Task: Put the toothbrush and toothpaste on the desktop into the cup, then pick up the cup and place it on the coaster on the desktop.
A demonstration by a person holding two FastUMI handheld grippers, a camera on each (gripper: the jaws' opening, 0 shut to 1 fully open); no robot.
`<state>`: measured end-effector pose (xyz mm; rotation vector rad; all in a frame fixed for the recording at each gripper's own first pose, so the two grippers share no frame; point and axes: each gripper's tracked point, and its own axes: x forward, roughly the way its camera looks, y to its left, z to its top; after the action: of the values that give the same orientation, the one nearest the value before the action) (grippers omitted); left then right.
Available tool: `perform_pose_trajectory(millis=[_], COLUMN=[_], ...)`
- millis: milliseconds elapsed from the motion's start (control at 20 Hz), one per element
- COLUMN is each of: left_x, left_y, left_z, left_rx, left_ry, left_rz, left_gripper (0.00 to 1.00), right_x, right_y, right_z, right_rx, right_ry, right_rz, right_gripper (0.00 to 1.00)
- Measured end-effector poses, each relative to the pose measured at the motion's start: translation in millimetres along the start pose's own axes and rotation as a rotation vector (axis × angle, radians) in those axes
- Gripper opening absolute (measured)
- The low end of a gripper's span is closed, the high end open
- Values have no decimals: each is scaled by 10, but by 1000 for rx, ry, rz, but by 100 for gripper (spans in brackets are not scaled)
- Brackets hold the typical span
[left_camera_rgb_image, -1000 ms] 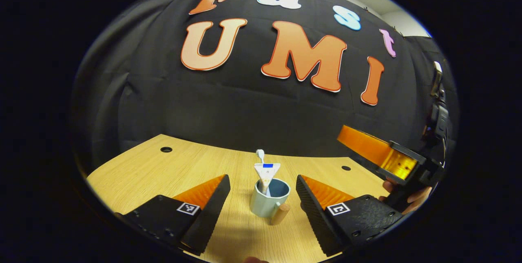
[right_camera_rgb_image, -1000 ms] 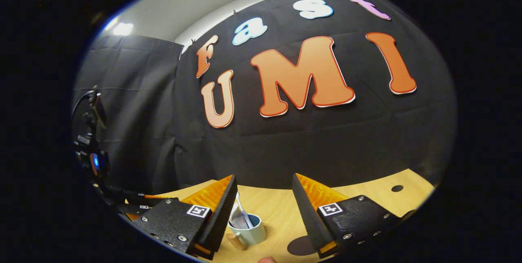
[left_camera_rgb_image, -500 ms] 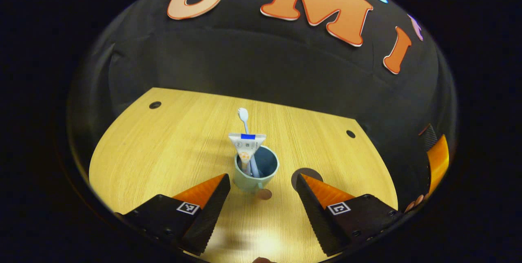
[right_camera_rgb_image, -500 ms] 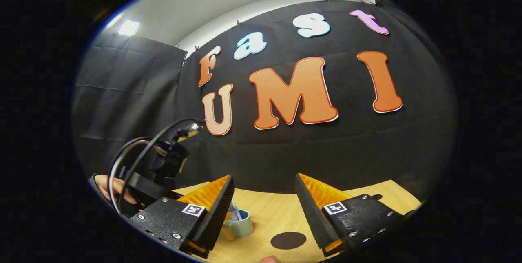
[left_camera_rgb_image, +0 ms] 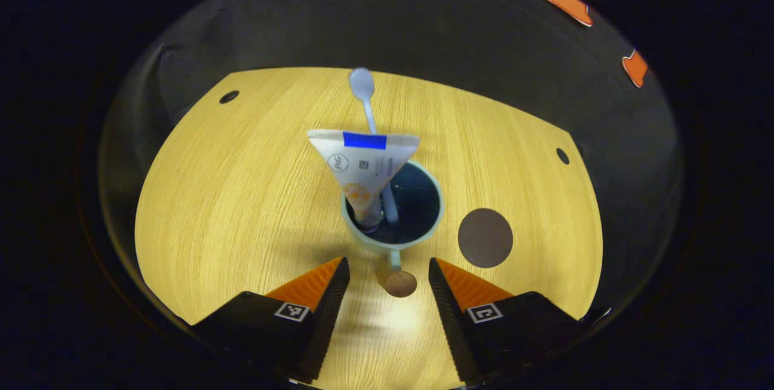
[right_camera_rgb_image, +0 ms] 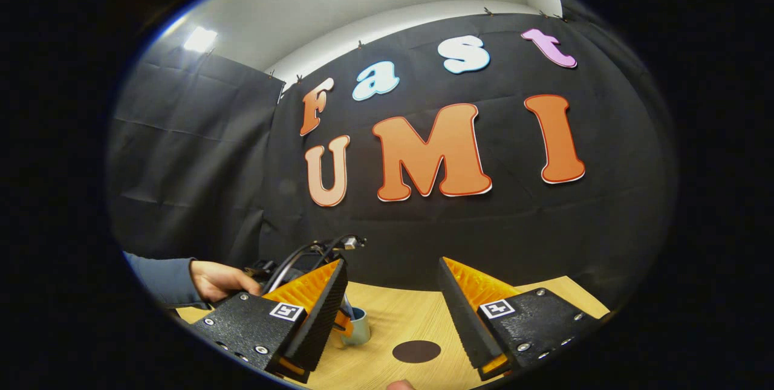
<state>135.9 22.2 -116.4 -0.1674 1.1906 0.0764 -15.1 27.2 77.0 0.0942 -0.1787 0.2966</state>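
From the left gripper view, the left gripper (left_camera_rgb_image: pixel 386 274) hangs above the desktop (left_camera_rgb_image: pixel 242 196) looking steeply down, its two fingers spread apart and holding nothing. The cup (left_camera_rgb_image: pixel 396 214) stands just ahead of the fingertips, and its handle (left_camera_rgb_image: pixel 399 278) points straight back into the gap between them, its rounded wooden end sitting about midway between the two fingers without touching either. The toothpaste (left_camera_rgb_image: pixel 363 166) is already in the cup, wide crimped end up, and the toothbrush (left_camera_rgb_image: pixel 372 130) stands beside it, its long axis running away from the tool with the head farthest off. The dark round coaster (left_camera_rgb_image: pixel 485 237) lies on the wood just to the right of the cup, ahead of the right finger. So the grab looks to turn on that handle: it is lined up with the opening, and a short push forward and a squeeze should take it. In the right gripper view, the right gripper (right_camera_rgb_image: pixel 390 311) is held higher and farther back, fingers likewise spread and empty; the cup (right_camera_rgb_image: pixel 357 326) peeks out past its left finger, with the coaster (right_camera_rgb_image: pixel 416 351) ahead between the fingers. A hand (right_camera_rgb_image: pixel 221 280) shows to the left. The left gripper is plainly the nearer one for the cup.
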Motion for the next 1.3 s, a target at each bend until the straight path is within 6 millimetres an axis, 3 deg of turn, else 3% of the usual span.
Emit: perform_pose_trajectory(millis=[100,250,300,350,450,500,550,650,900,1000,1100,1150,1200,1250,1300], left_x=[89,216,257,292,368,415,439,531,781,917,1054,997,732,298,-3], left_y=[-2,-39,-41,-55,-75,-75,-79,-87,-168,-254,-373,-313,-204,-357,-307], left_z=[57,210,244,315,494,598,731,994,1787,2154,2550,2632,2656,2582,2687], left_rx=[-28,-48,-53,-48,-31,-20,-7,34,140,151,167,171,173,182,190], left_ry=[16,18,30,32,25,26,19,16,11,-1,-6,-14,-27,-45,-65], left_rz=[19,18,28,30,33,35,39,46,63,58,46,38,36,34,27], left_gripper=[58,46,35,31,31,31,31,28,27,19,19,19,19,19,19], right_x=[-63,-136,-153,-180,-192,-202,-207,-218,-208,-199,-216,-218,-209,-206,-207], right_y=[21,55,55,44,56,78,69,59,-10,-68,-115,-134,-147,-172,-167], right_z=[82,139,139,154,153,145,132,90,3,-8,-18,-27,-29,-31,-26], right_rx=[4,-13,-24,-32,-32,-29,-25,-17,15,31,45,51,55,59,65], right_ry=[-30,-60,-65,-72,-75,-75,-74,-65,-51,-44,-39,-38,-35,-34,-33], right_rz=[6,19,16,17,20,26,24,19,2,-10,-22,-26,-29,-32,-31], right_gripper=[91,91,91,91,91,86,91,91,91,90,91,91,91,91,91])
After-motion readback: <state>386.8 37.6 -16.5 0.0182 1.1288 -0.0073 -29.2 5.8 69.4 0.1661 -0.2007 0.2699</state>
